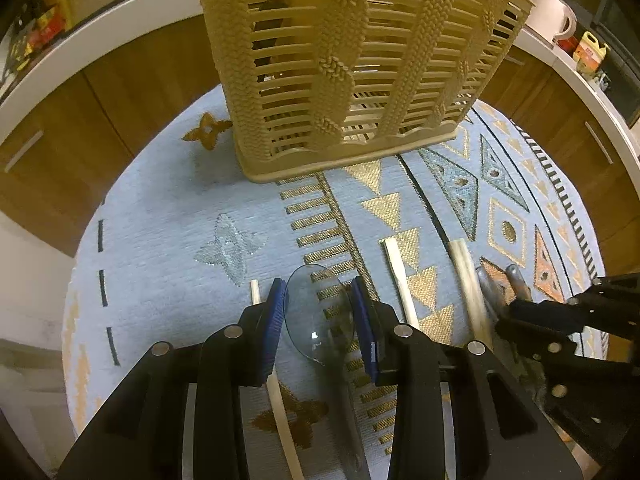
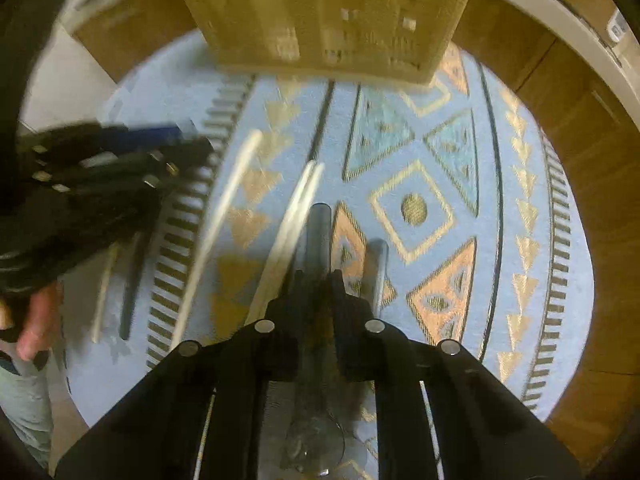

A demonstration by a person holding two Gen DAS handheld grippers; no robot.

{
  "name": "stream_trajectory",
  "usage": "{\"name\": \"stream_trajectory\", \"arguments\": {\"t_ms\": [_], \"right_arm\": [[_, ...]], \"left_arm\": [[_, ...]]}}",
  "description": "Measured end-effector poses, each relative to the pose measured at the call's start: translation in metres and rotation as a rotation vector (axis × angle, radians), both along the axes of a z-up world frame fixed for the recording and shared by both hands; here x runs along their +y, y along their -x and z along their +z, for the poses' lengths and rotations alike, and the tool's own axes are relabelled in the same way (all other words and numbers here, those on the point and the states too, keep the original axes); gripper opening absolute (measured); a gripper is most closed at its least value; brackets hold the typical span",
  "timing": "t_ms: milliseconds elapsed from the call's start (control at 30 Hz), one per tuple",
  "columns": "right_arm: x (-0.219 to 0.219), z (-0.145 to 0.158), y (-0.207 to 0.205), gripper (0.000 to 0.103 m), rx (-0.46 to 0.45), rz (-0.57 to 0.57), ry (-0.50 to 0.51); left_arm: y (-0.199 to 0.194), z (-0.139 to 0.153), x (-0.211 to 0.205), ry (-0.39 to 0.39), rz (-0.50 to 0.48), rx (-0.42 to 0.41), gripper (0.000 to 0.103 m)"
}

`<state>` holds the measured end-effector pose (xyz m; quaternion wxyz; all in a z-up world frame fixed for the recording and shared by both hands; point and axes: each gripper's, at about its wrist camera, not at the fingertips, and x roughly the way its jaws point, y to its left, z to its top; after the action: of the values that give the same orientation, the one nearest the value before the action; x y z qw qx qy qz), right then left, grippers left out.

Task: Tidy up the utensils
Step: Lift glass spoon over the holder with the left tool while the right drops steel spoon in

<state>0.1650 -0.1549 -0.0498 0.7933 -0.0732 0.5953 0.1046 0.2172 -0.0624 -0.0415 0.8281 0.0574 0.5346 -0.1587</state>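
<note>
Nearest in the left wrist view, the left hand-held gripper (image 1: 318, 320) stands part open, its blue pads either side of the bowl of a clear plastic spoon (image 1: 320, 314); whether the pads press the bowl I cannot tell. The spoon's handle runs back under the gripper, and a pale stick (image 1: 280, 400) lies just left of it on the patterned cloth (image 1: 168, 216).

In the right wrist view, the right hand-held gripper (image 2: 318, 280) is closed tight around a dark grey handle (image 2: 319, 224), with another grey handle (image 2: 376, 256) just right of it and pale sticks (image 2: 296, 204) to the left.

Farther off stands the tan slatted basket (image 1: 352, 64), upright on the cloth.

The step in hand looks like picking up: the right grip seems made. Next each utensil must be lifted clear, carried to the basket's far open top and lowered in upright.
</note>
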Motion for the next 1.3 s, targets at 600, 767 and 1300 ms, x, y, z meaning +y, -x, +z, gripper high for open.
{"name": "stream_trajectory", "arguments": {"t_ms": [600,767,1300], "right_arm": [[-0.034,0.103,0.095,0.010,-0.484,0.058,-0.307],[-0.034,0.143,0.092,0.010,-0.628,0.060,-0.336],[-0.053,0.226,-0.005,0.010,-0.908,-0.043,-0.377]], "left_arm": [[0.077,0.112,0.053,0.299,0.061,-0.440,0.031],[0.090,0.162,0.054,0.334,0.091,-0.604,0.031],[0.027,0.241,0.046,0.289,0.170,-0.901,0.031]]}}
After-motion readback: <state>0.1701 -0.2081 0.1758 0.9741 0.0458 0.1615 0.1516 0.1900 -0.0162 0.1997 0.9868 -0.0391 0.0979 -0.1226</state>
